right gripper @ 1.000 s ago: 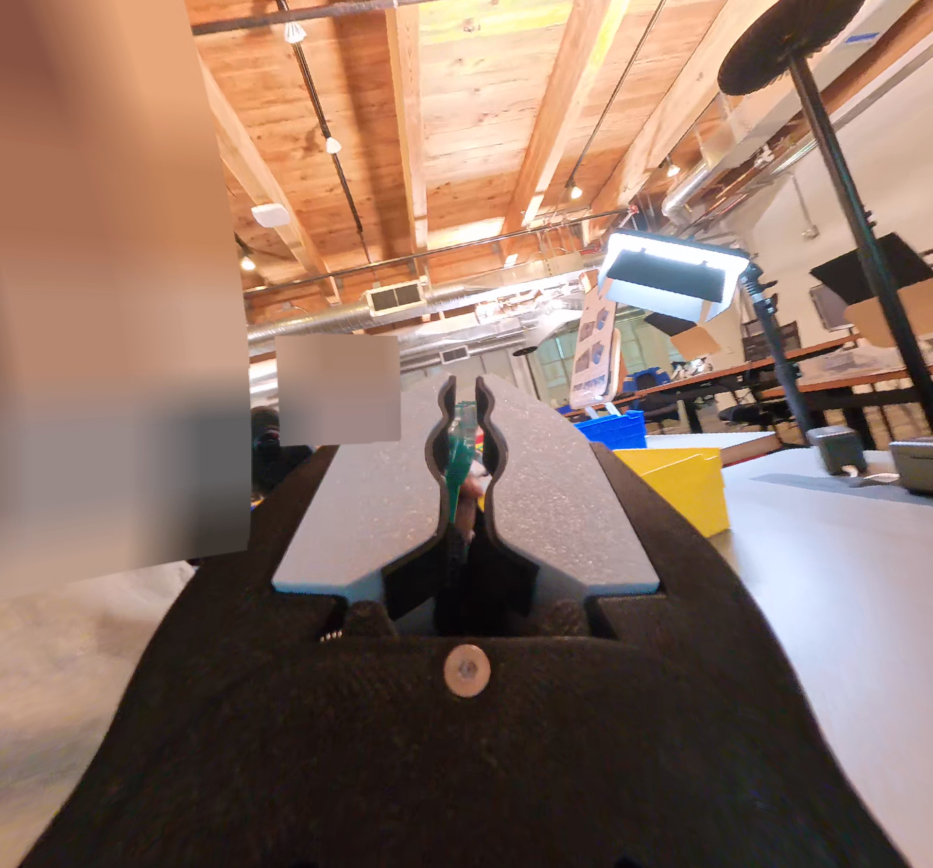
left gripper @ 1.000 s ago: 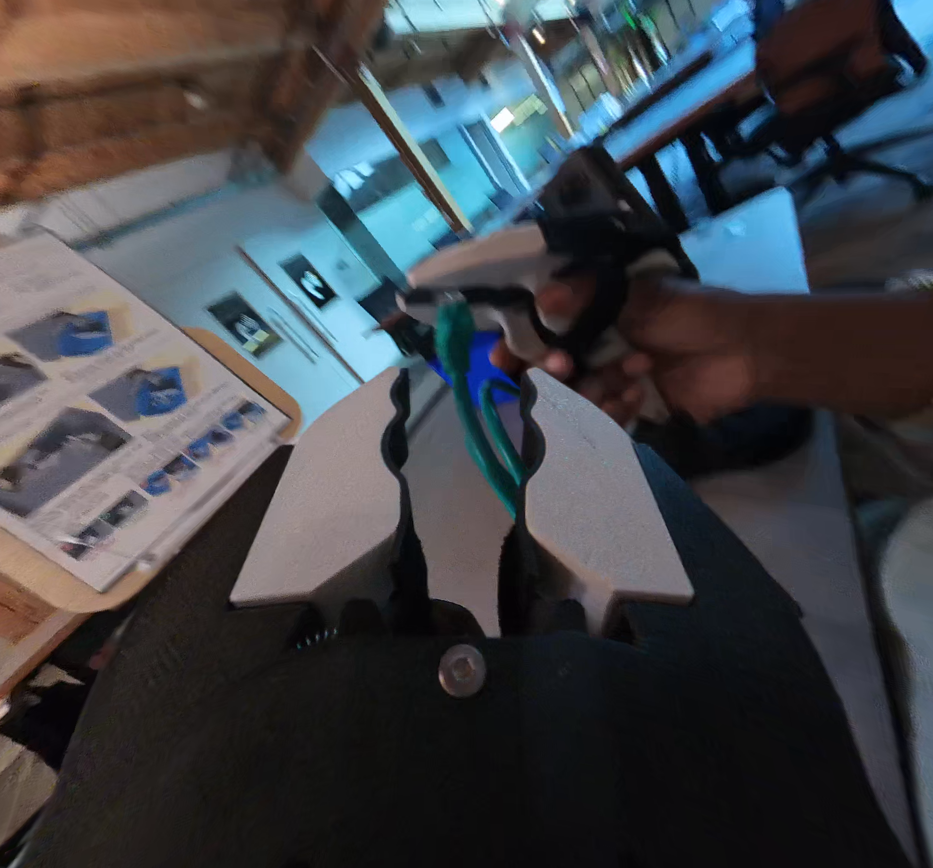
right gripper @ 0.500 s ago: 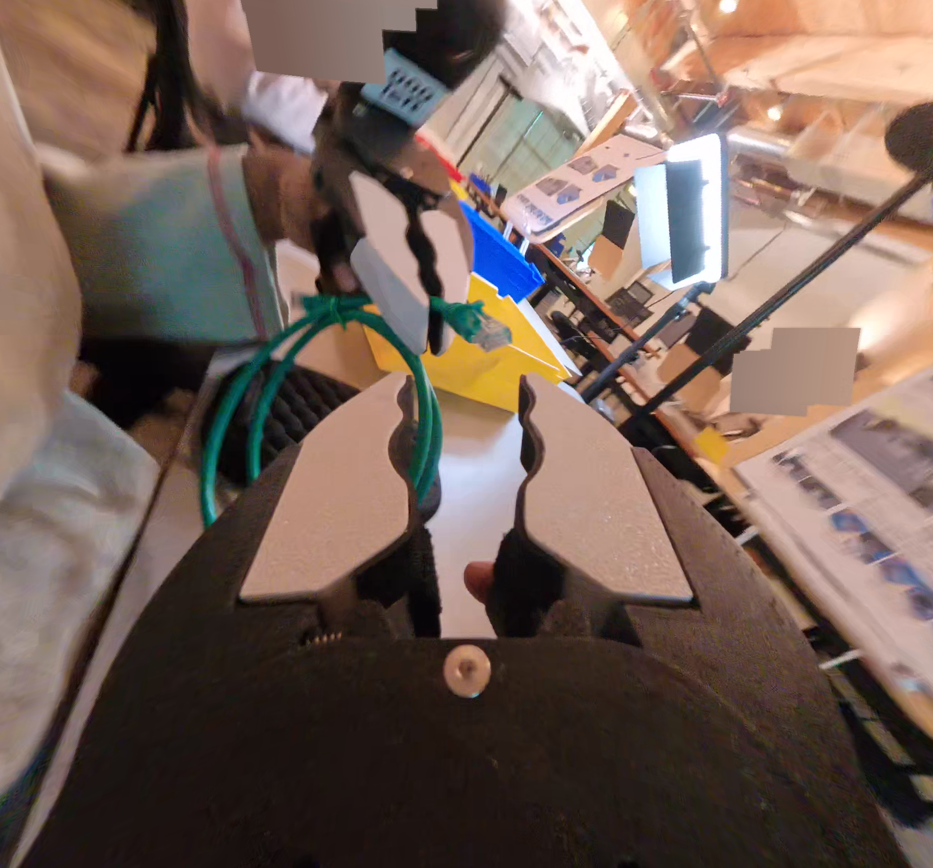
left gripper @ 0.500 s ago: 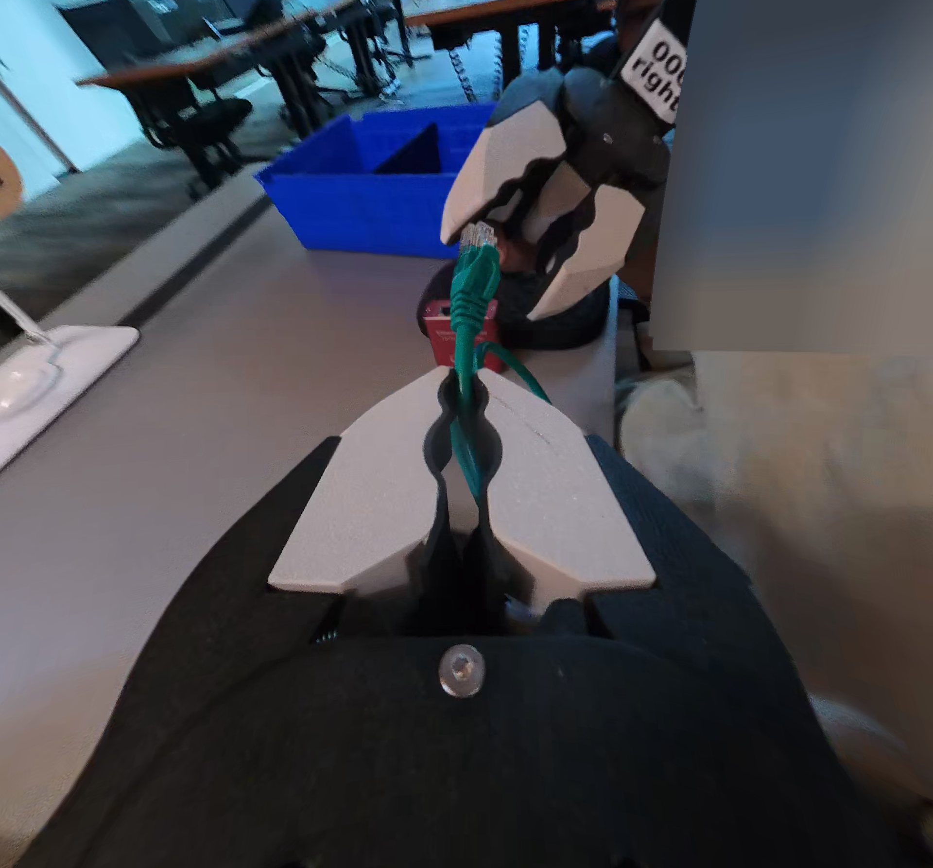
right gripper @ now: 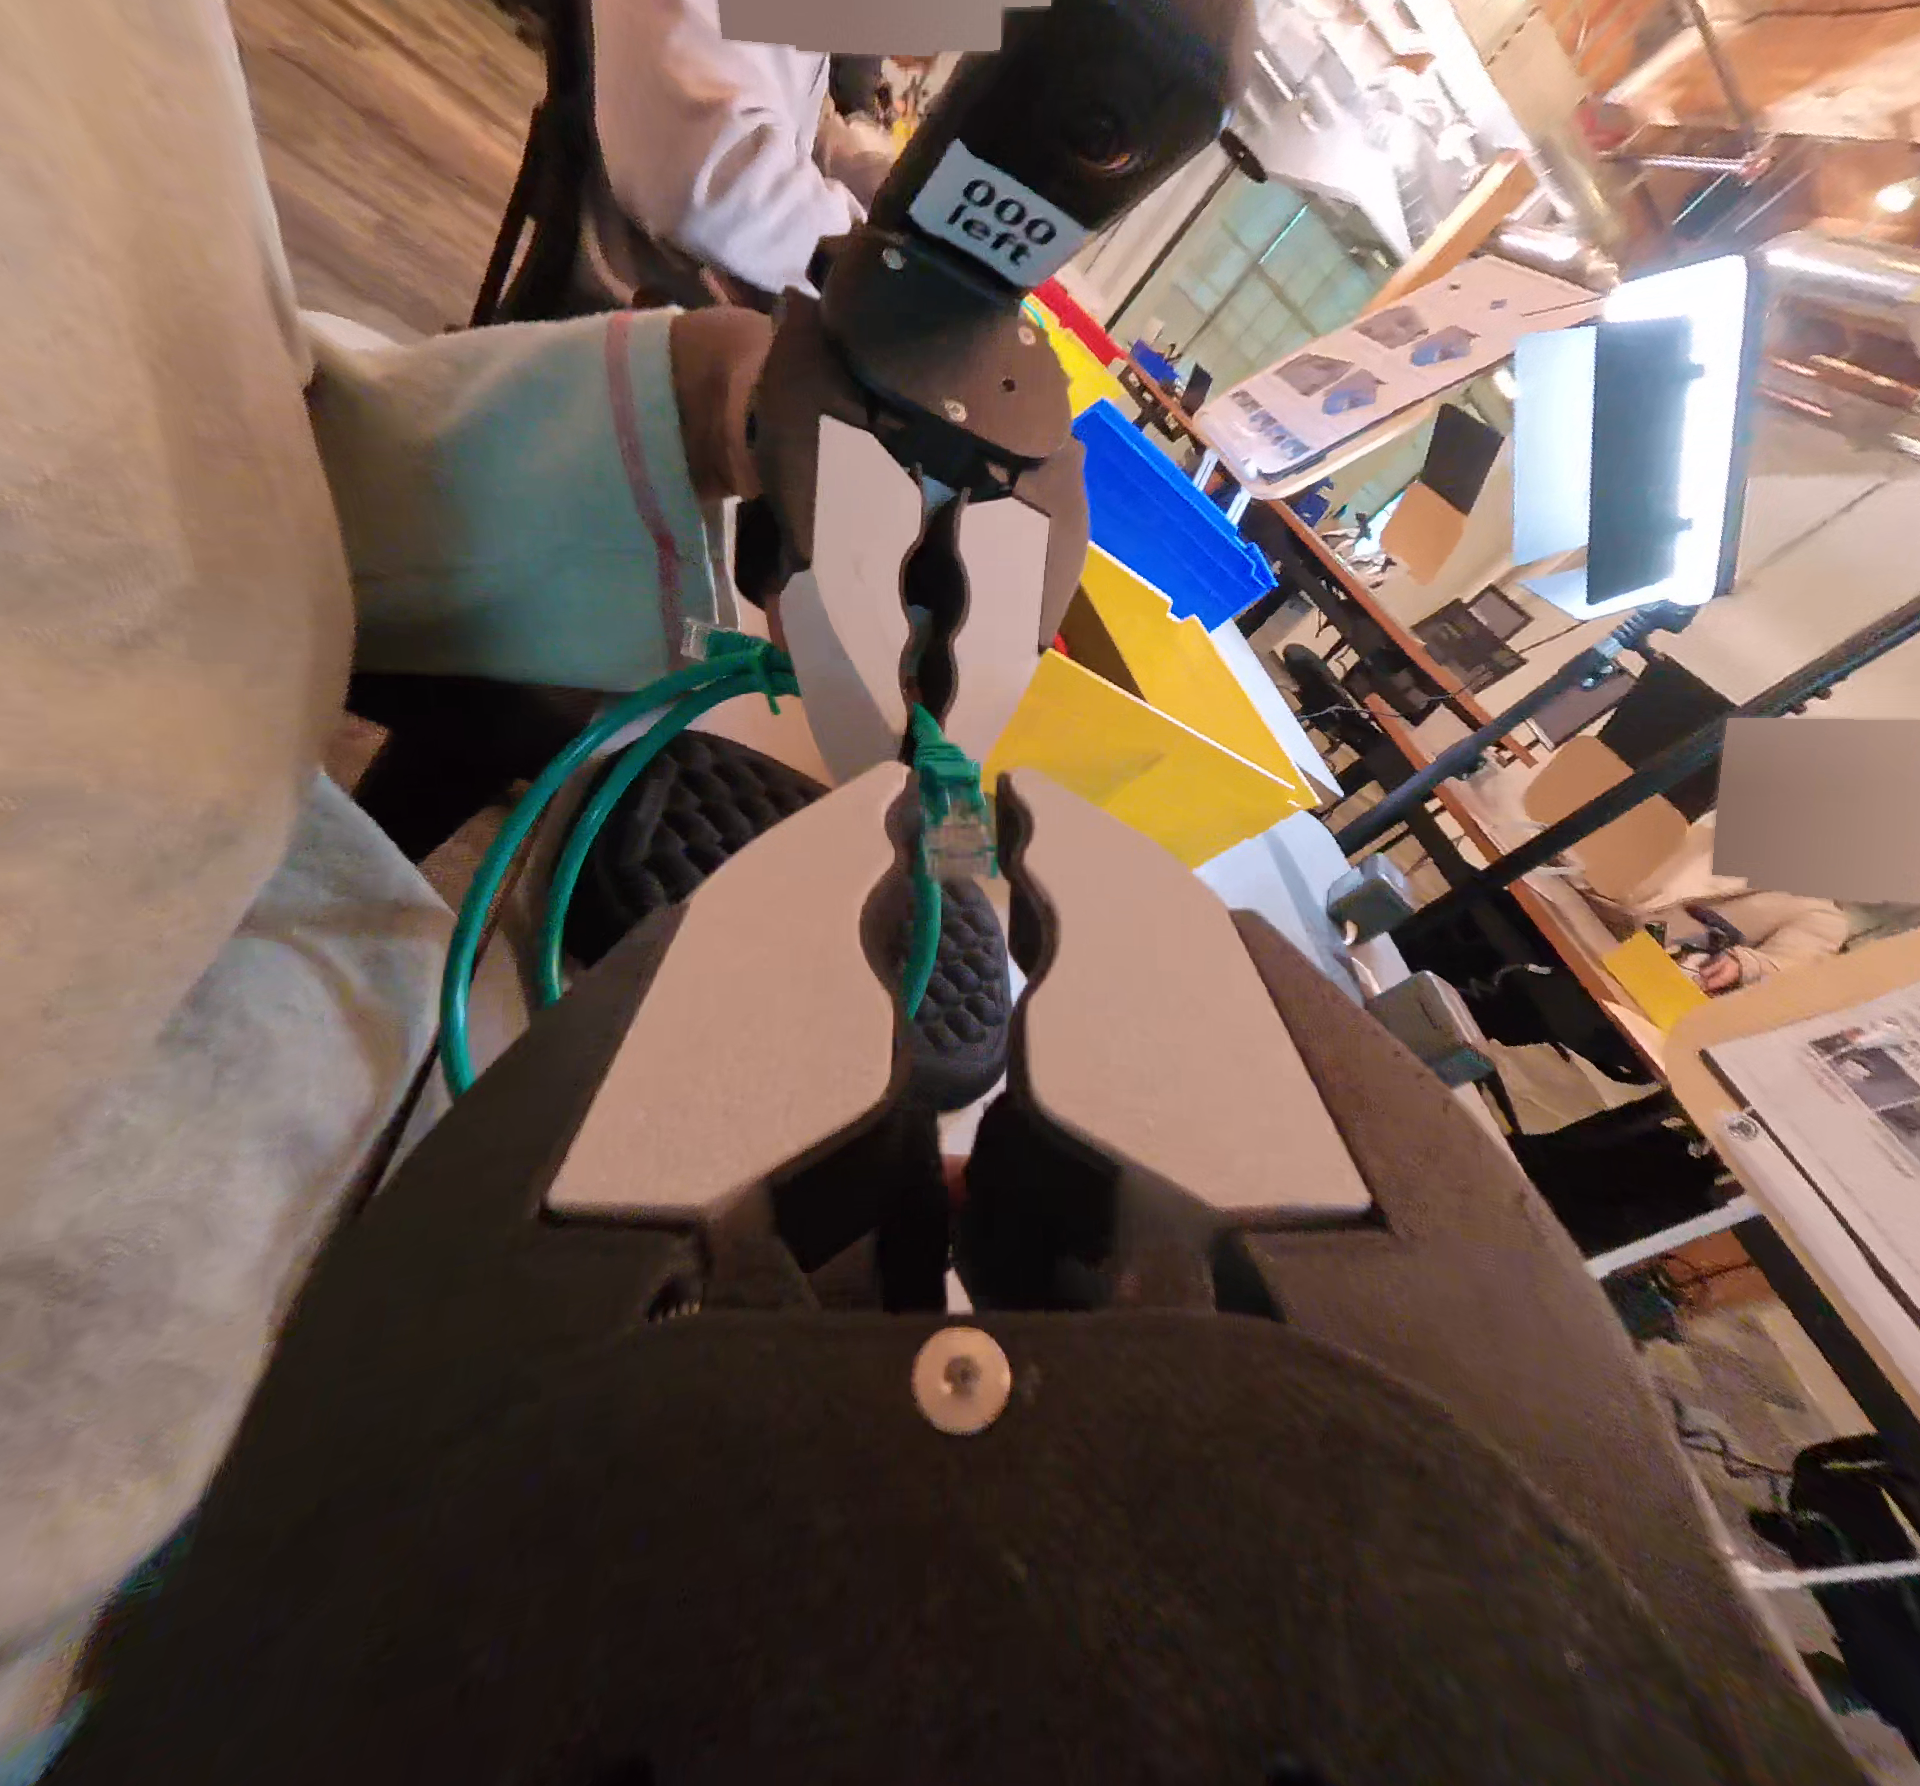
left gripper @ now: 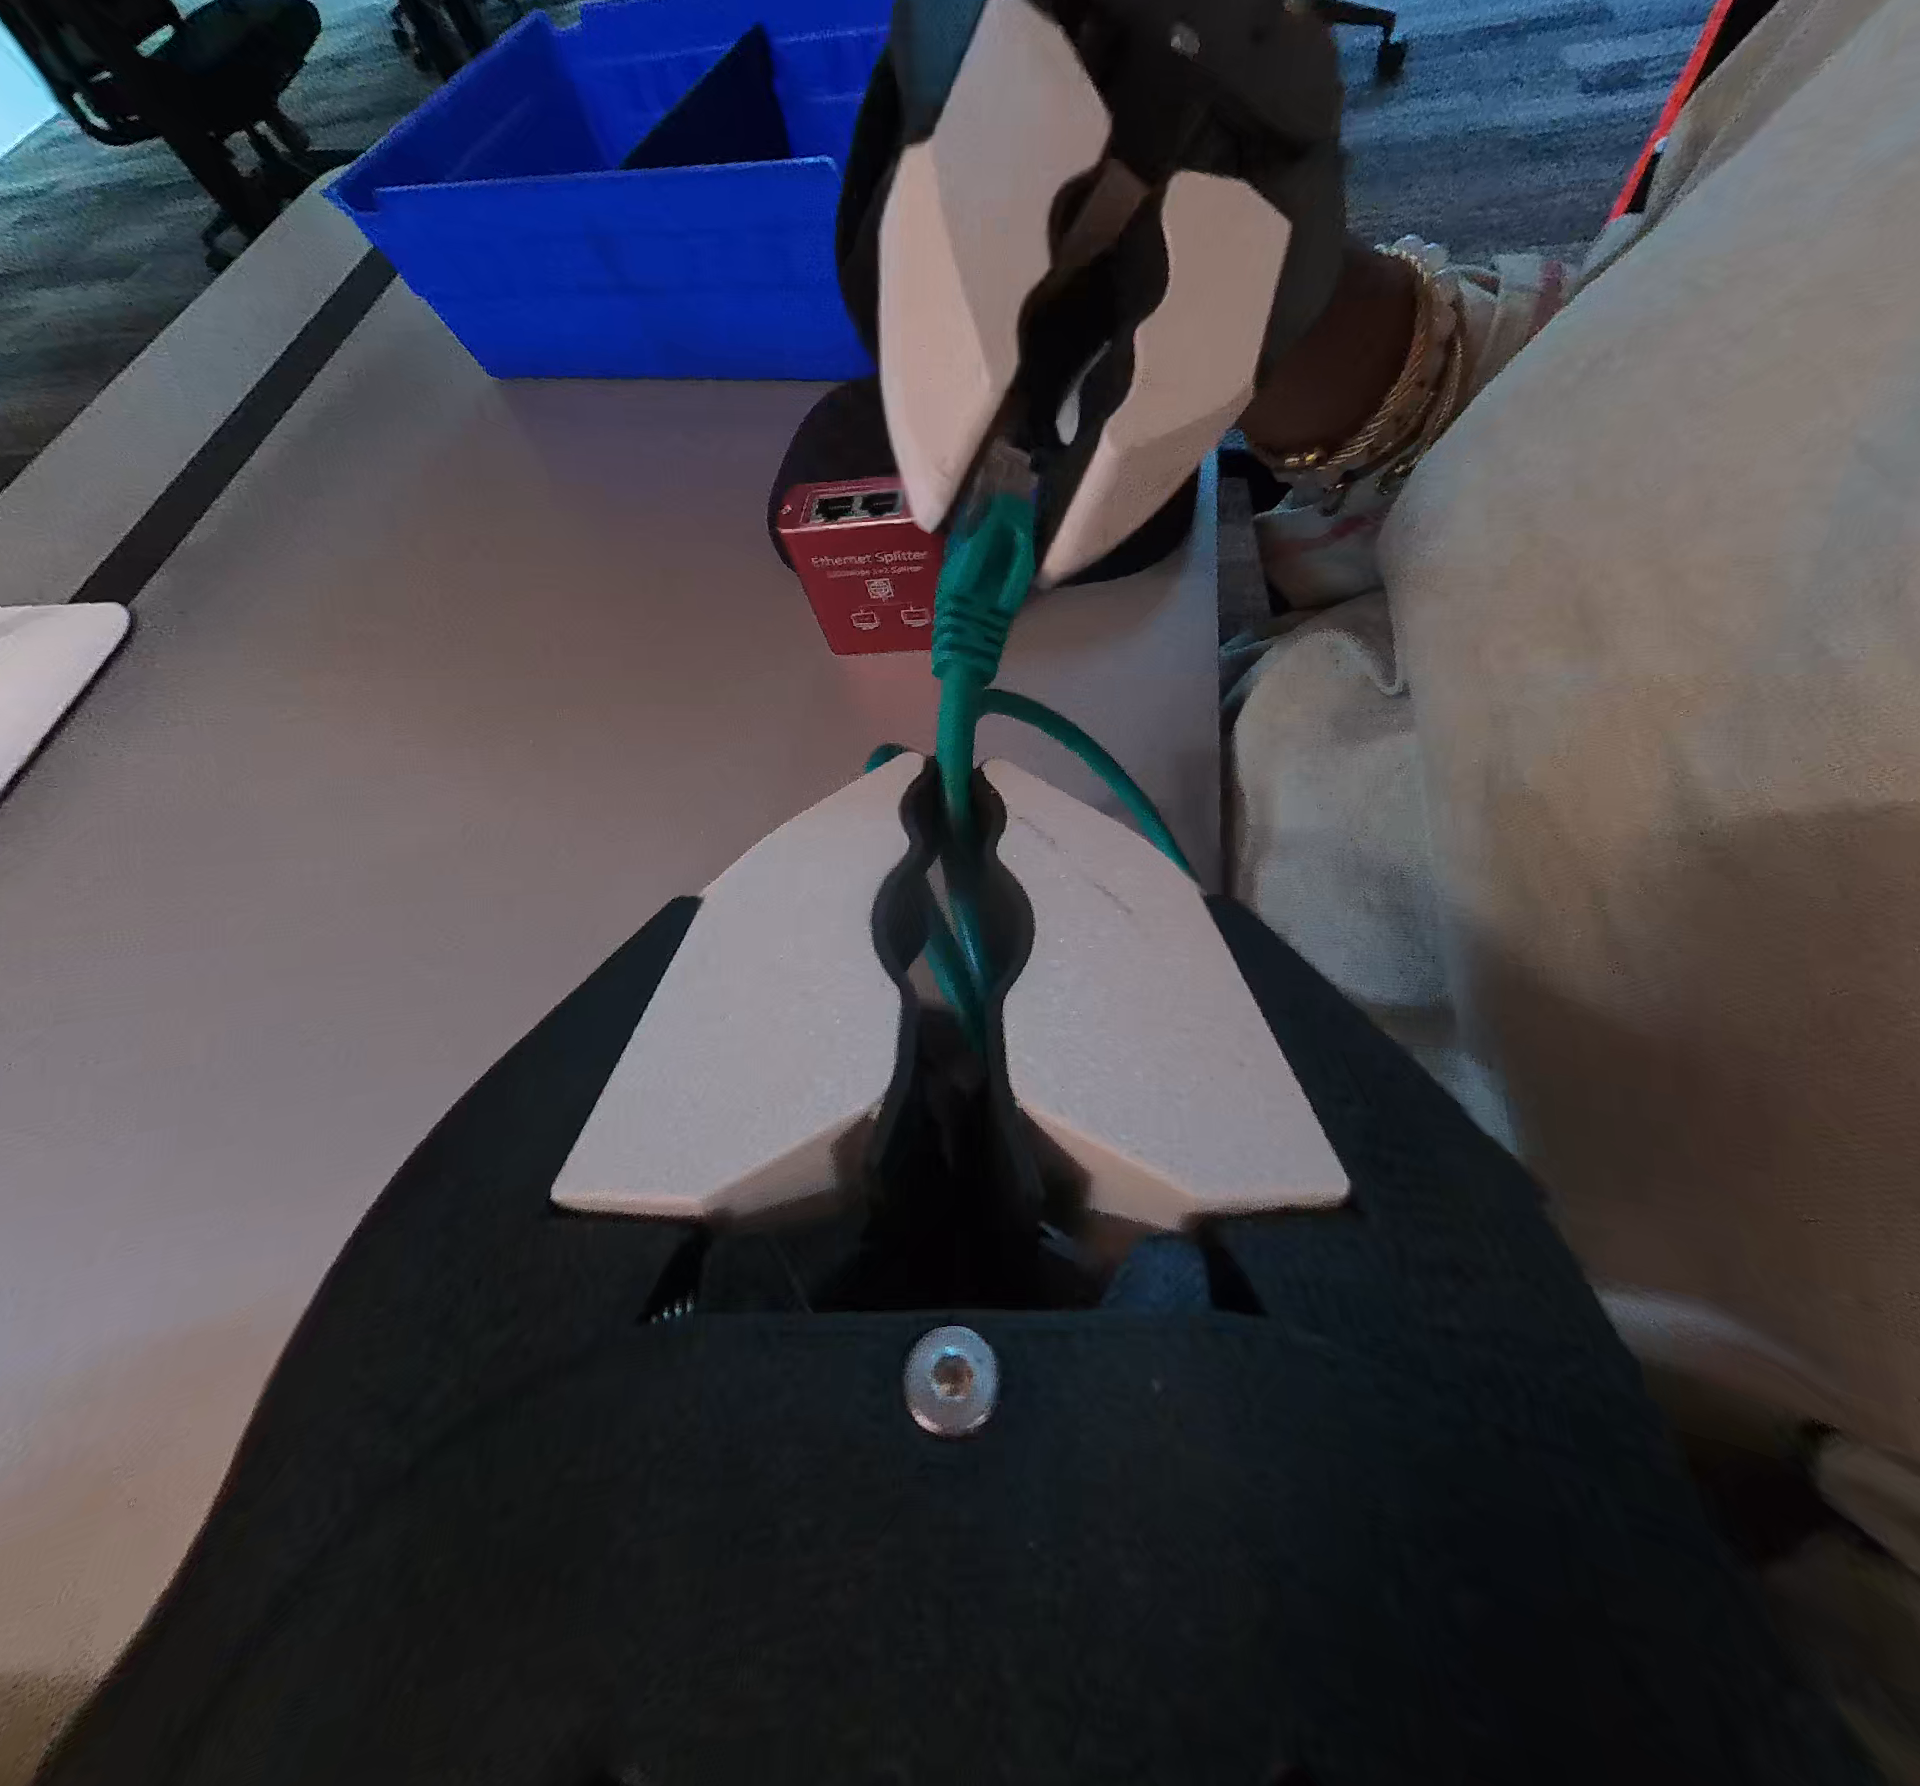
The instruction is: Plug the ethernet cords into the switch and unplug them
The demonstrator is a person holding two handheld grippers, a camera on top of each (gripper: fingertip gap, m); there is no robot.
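1. The left gripper (left gripper: 951, 780), two pale wavy-edged fingers on a black body, is clamped on the thin green ethernet cord (left gripper: 961, 728) a little behind its plug; the cord runs up out of the fingertips.
2. The right gripper (left gripper: 1003, 541) comes from the far side, tips pointed back toward the left one. Its jaws stand slightly apart around the cord's clear plastic plug (right gripper: 956, 843) – the plug sits between the fingertips, but whether they are pressing it I cannot tell.
3. The rest of the green cord hangs in a tied loop (right gripper: 540, 843) beside the left gripper.
4. The small red metal switch box (left gripper: 862, 562) lies on the grey table (left gripper: 416, 697) just below and behind the plug, its ports empty on the side that shows – the cord is not plugged in.
5. A blue plastic bin (left gripper: 613, 219) stands farther back on the table; a yellow plastic bin (right gripper: 1132, 739) shows in the right wrist view.
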